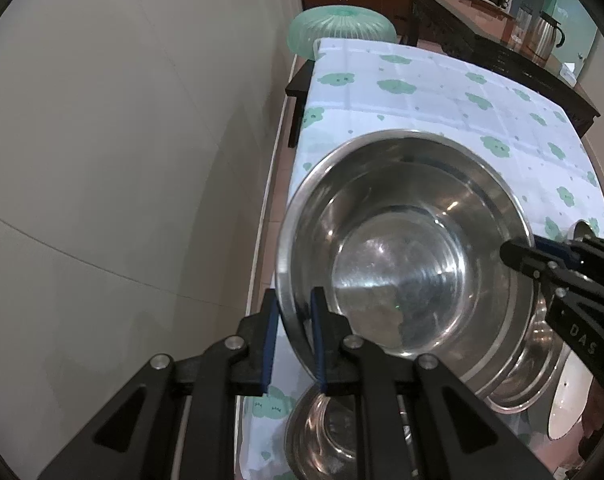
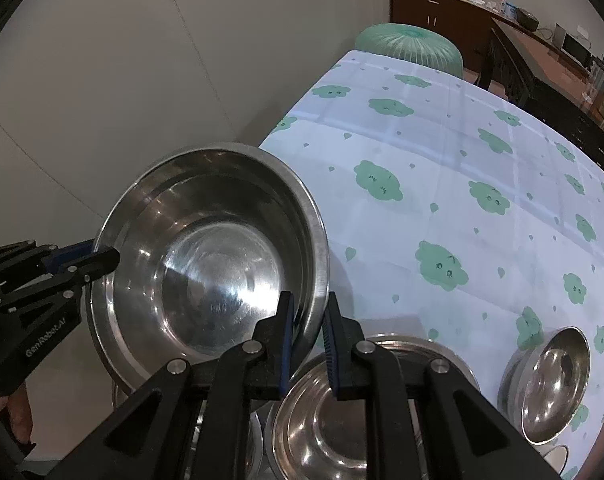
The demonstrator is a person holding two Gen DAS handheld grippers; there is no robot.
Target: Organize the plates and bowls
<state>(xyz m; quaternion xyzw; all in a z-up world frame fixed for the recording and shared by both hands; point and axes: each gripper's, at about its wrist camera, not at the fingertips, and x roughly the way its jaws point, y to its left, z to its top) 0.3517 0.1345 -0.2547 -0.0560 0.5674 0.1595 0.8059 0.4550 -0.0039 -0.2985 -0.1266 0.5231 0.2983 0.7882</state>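
Observation:
A large steel bowl [image 1: 397,264] hangs tilted above the table, held by its rim from two sides. My left gripper [image 1: 294,298] is shut on its left rim, one blue pad inside and one outside. In the right wrist view my right gripper [image 2: 309,299] is shut on the opposite rim of the same bowl [image 2: 214,264]. Each gripper also shows in the other's view: the right gripper [image 1: 517,254] at the bowl's right edge, the left gripper [image 2: 102,260] at its left edge. Below the lifted bowl sit more steel bowls [image 2: 321,420].
A white tablecloth with green clouds [image 2: 441,184] covers the table. A small steel bowl [image 2: 553,384] stands at the near right and a white plate [image 1: 569,404] lies by the stacked bowls [image 1: 533,360]. A green plastic stool [image 1: 337,28] and dark wooden furniture [image 1: 481,36] stand beyond; a wall is left.

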